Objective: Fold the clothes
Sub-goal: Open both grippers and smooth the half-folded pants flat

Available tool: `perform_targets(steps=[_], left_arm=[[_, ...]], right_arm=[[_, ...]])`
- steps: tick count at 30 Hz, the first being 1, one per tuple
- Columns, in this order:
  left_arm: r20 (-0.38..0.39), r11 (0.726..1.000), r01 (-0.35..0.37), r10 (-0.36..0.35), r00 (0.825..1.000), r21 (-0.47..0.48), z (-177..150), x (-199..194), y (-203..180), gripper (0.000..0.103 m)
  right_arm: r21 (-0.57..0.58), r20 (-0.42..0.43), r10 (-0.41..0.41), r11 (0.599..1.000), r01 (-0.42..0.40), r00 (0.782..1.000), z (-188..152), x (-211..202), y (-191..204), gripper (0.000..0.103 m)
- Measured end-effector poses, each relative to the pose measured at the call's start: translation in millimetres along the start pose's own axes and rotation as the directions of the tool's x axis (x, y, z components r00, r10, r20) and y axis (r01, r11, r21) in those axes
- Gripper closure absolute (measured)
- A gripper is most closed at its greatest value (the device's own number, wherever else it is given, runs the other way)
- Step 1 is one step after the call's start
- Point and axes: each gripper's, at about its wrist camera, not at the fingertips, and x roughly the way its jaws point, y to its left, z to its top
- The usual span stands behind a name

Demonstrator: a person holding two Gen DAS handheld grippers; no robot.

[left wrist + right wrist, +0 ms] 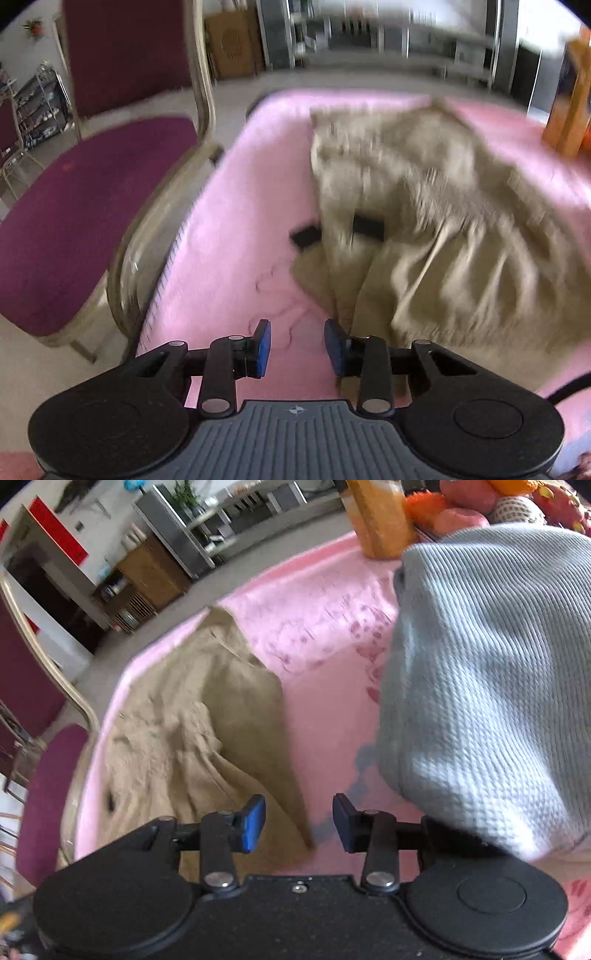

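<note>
Both grippers, left (pixel 297 347) and right (pixel 299 821), hover wide apart and empty over the pink table (pixel 229 221), near the crumpled tan trousers (pixel 424 229) by its left edge.

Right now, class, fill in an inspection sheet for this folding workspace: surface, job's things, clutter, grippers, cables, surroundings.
Surface: pink tablecloth with a faint floral print covers the table.
Job's things: beige garment lies crumpled and unfolded on the cloth; light blue knit garment sits bunched up at the right.
Clutter: orange box and a pile of fruit at the far edge; a small dark patch by the beige garment, too blurred to name.
Grippers: left gripper open, holding nothing; right gripper open, holding nothing.
Cables: one dark cable at the lower right of the left view.
Surroundings: purple chair beside the table; wooden cabinet beyond.
</note>
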Motion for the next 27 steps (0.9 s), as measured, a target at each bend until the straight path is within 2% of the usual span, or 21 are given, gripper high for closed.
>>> perform_targets(steps=[3, 5, 7, 9, 10, 13, 15, 18, 20, 23, 26, 27], left_arm=[[0.089, 0.996, 0.086, -0.086, 0.992, 0.010, 3, -15, -2, 0.073], [0.084, 0.992, 0.107, -0.113, 0.990, 0.071, -1, -14, -15, 0.073], [0.049, 0.989, 0.076, -0.083, 0.995, 0.129, -5, -4, -28, 0.073], [-0.015, 0.985, 0.037, -0.035, 0.999, 0.168, -7, 11, -35, 0.070], [-0.024, 0.985, 0.030, -0.026, 0.999, 0.170, -8, 14, -34, 0.065], [-0.048, 0.986, 0.023, -0.016, 0.999, 0.163, -8, 20, -31, 0.064], [-0.057, 0.989, 0.029, -0.021, 0.998, 0.145, -8, 21, -28, 0.064], [-0.069, 0.992, 0.036, -0.027, 0.997, 0.123, -8, 20, -24, 0.063], [-0.071, 0.992, 0.036, -0.028, 0.997, 0.117, -8, 20, -23, 0.060], [-0.074, 0.993, 0.033, -0.025, 0.997, 0.112, -6, 20, -22, 0.059], [-0.082, 0.996, 0.046, -0.040, 0.996, 0.078, -3, 20, -16, 0.058], [-0.090, 0.998, 0.055, -0.051, 0.995, 0.038, -1, 16, -8, 0.058]], right_arm=[[0.080, -0.041, 0.042, 0.996, -0.039, 0.998, 0, 5, -10, 0.064], [0.132, -0.065, 0.069, 0.989, -0.060, 0.995, 0, 13, -12, 0.064], [0.159, -0.089, 0.081, 0.985, -0.066, 0.993, -1, 23, -14, 0.064], [0.152, -0.075, 0.089, 0.985, -0.077, 0.993, -1, 25, -12, 0.064], [0.145, -0.070, 0.090, 0.986, -0.079, 0.993, -1, 27, -10, 0.064], [0.094, -0.054, 0.094, 0.992, -0.088, 0.994, -5, 30, 0, 0.065], [0.022, -0.033, 0.080, 0.997, -0.079, 0.996, -9, 27, 10, 0.095], [-0.078, 0.048, 0.048, 0.996, -0.044, 0.998, -16, 9, 25, 0.100], [-0.125, 0.081, 0.029, 0.992, -0.018, 0.996, -20, 0, 30, 0.101], [-0.098, 0.001, -0.036, 0.995, 0.036, 0.999, -17, 21, 21, 0.100], [-0.074, 0.015, -0.016, 0.997, 0.017, 1.000, -16, 13, 16, 0.097], [-0.065, 0.027, -0.003, 0.998, 0.005, 1.000, -16, 7, 14, 0.090]])
